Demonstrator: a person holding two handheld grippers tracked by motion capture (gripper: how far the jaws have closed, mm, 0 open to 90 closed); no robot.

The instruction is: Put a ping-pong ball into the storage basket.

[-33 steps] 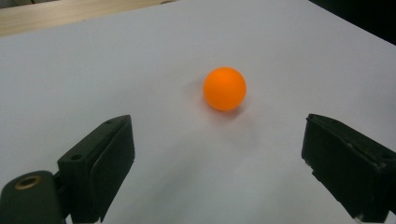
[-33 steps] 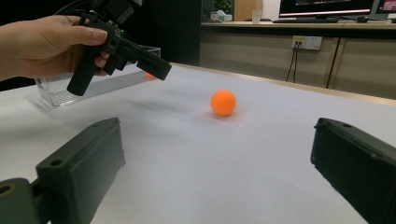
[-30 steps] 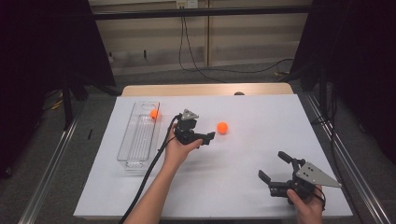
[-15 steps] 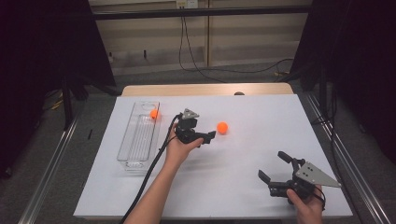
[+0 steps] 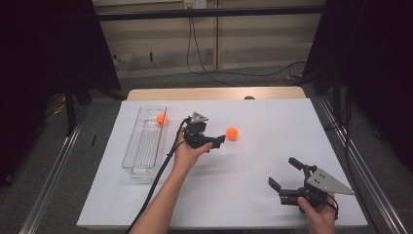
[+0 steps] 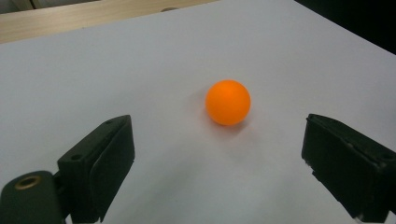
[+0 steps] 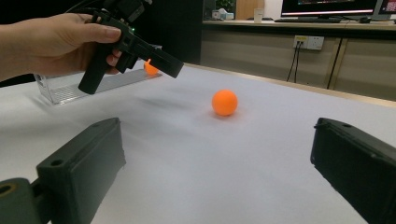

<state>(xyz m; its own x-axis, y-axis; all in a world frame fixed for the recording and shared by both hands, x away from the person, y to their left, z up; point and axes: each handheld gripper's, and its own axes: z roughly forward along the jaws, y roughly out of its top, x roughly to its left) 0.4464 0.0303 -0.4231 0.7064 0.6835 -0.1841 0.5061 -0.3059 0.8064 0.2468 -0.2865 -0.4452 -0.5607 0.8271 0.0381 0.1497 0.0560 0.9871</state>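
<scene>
Just ahead of the spread left tongs (image 6: 215, 154) lies the orange ball (image 6: 228, 102)

White-covered table (image 5: 253, 204), grey floor (image 5: 87, 161), beige wall (image 5: 253, 29) with socket (image 5: 194, 4), dangling cables (image 5: 199, 53).

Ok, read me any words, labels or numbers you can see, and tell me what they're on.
No readable text on the ball, tray, table or grippers.
Monitors in the right gripper view: on-screen content too small and blurred to read.
</scene>
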